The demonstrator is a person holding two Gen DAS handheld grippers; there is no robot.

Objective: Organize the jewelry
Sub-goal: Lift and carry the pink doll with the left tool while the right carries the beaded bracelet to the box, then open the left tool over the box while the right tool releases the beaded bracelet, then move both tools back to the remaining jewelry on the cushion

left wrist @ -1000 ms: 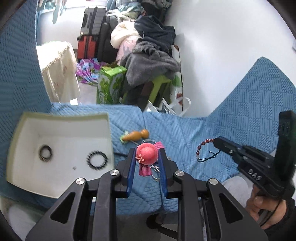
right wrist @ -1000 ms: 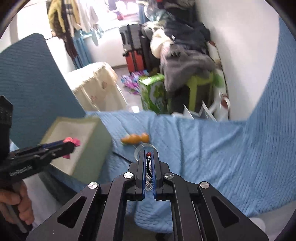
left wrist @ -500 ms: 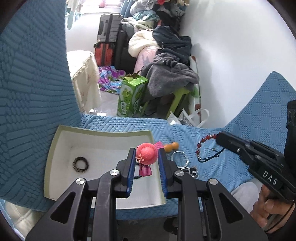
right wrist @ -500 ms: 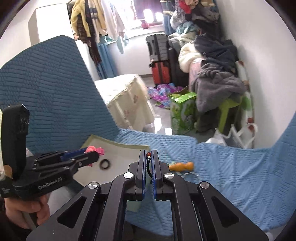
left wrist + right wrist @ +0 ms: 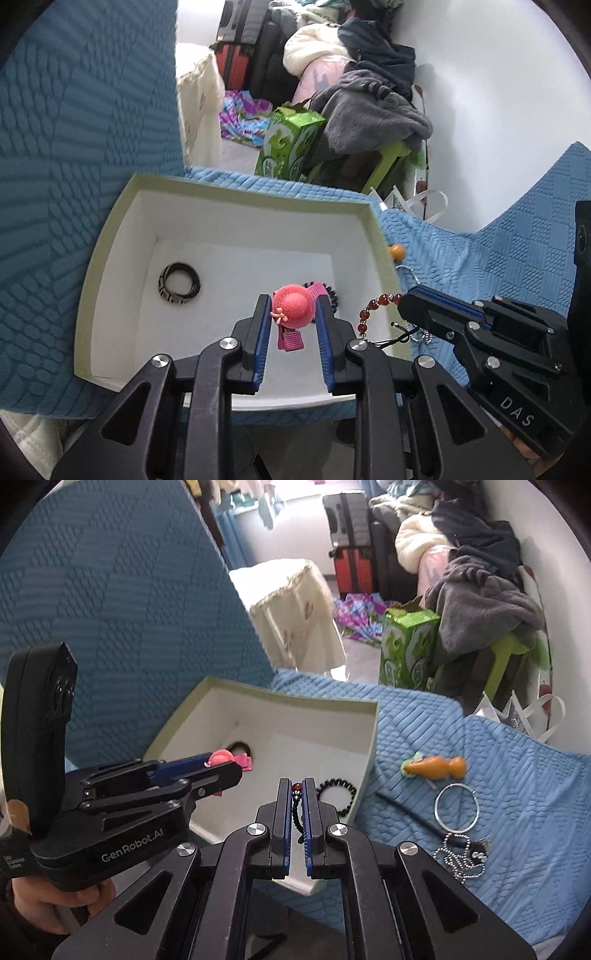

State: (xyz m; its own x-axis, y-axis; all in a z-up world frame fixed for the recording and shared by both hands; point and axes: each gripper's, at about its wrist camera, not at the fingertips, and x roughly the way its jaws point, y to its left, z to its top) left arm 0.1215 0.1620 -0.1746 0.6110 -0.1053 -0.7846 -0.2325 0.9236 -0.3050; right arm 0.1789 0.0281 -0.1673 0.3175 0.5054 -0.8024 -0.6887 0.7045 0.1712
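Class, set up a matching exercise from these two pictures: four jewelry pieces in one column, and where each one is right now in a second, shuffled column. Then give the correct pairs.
Things
1. pink hat hair clip
2. red bead bracelet
3. silver hoop
4. dark striped ring

Places
A. lying on the blue cloth, outside the box
B. held in the left gripper, over the box
C. lying on the floor of the white box
D. pinched in the right gripper

Pairs: 1-B, 2-D, 3-A, 4-C
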